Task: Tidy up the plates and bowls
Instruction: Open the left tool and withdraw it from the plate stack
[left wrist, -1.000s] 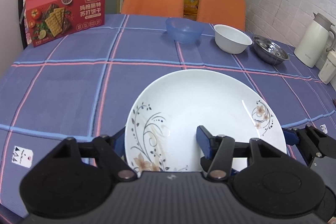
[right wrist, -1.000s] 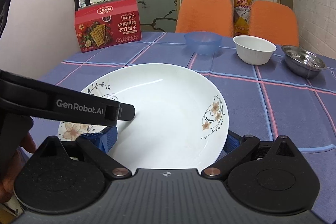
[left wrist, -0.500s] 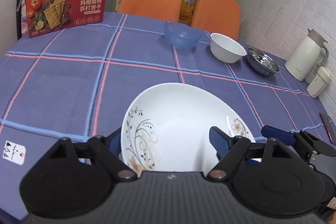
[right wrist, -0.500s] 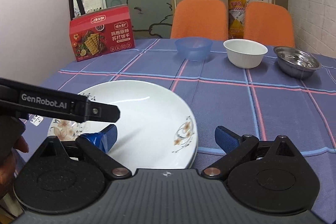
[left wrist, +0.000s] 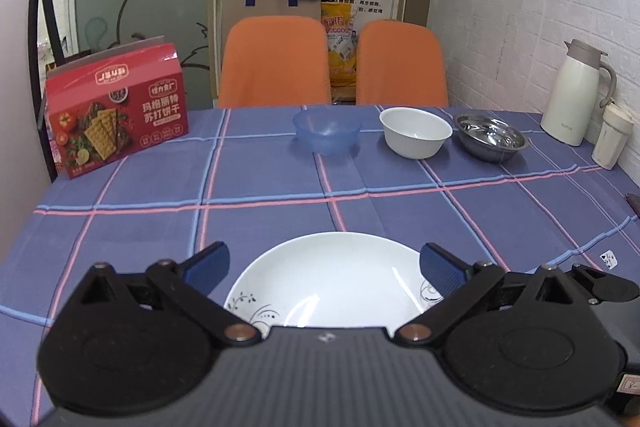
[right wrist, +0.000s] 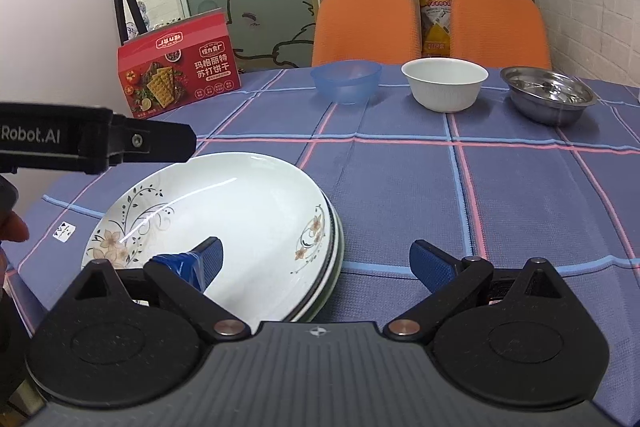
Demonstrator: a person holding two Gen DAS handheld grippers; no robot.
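Observation:
A white floral plate [right wrist: 224, 223] tops a short stack of plates near the table's front edge; in the left wrist view the same plate [left wrist: 332, 283] lies just below my fingers. My left gripper [left wrist: 324, 265] hovers open above it, holding nothing. My right gripper [right wrist: 316, 259] is open over the stack's right rim, its left pad above the plate. Across the table stand a blue plastic bowl [left wrist: 326, 131], a white bowl [left wrist: 416, 131] and a steel bowl [left wrist: 491, 137] in a row.
A red cracker box [left wrist: 116, 111] stands at the far left. A white thermos [left wrist: 576, 93] and a small cup [left wrist: 612, 137] sit by the brick wall on the right. Two orange chairs [left wrist: 276, 63] are behind the table. A checked cloth [right wrist: 500, 203] covers the table.
Both grippers have opened wide and drawn back from the floral plate. The plate has been let go and now rests on the stack.

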